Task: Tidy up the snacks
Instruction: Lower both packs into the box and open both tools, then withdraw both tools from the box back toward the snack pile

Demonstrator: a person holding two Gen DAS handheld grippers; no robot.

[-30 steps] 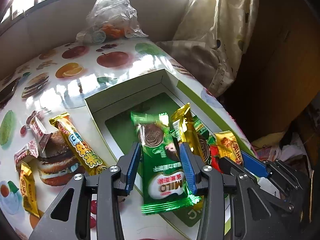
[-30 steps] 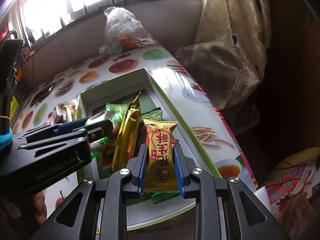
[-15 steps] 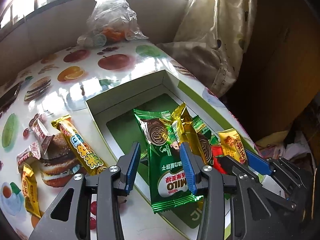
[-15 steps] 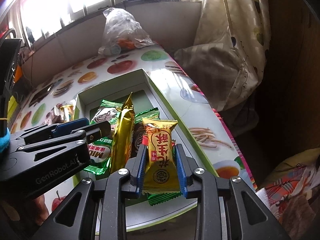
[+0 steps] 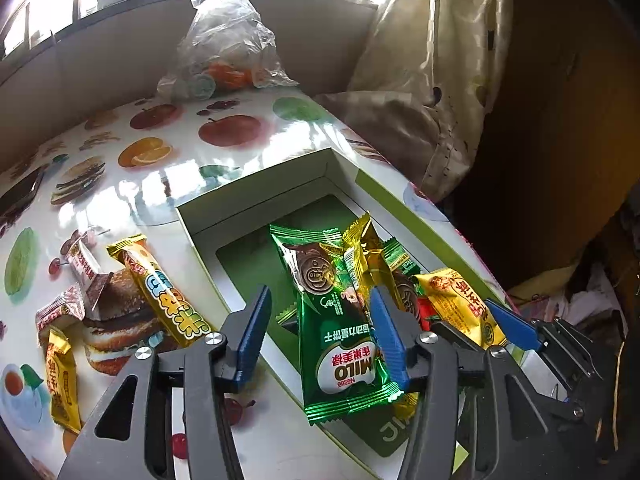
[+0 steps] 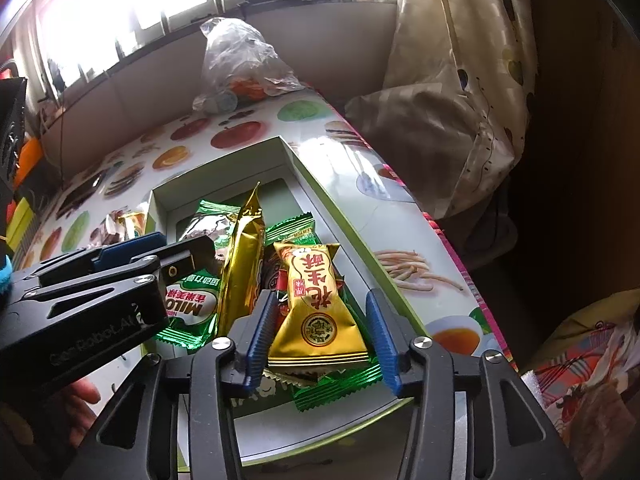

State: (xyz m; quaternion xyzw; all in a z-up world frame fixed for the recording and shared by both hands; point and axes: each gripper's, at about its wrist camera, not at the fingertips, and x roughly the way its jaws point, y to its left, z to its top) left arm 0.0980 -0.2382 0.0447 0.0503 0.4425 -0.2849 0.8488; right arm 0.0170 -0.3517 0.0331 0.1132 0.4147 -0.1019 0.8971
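Observation:
A shallow white and green box [image 5: 256,188] lies on the fruit-print table. My left gripper [image 5: 320,304] hovers over its near end, jaws opening. The green Milo pack [image 5: 340,340] lies in the box between them, against the right pad and clear of the left pad. A gold pack [image 5: 360,248] stands on edge beside it. My right gripper [image 6: 322,308] is also opening. The yellow peanut-crisp pack [image 6: 316,308] rests on other snacks between its pads, with a gap on each side. The left gripper's fingers [image 6: 128,248] show at the left of the right wrist view.
Loose snacks lie left of the box: a long yellow bar [image 5: 160,292], small red-white packs [image 5: 84,268] and a small yellow pack [image 5: 60,380]. A clear plastic bag [image 5: 224,48] sits at the table's far end. A curtain [image 6: 460,80] hangs past the right edge.
Both grippers' jaws have spread apart. The Milo pack has slipped from the left jaws down into the box. The yellow pack, squeezed before, now lies loose on the pile.

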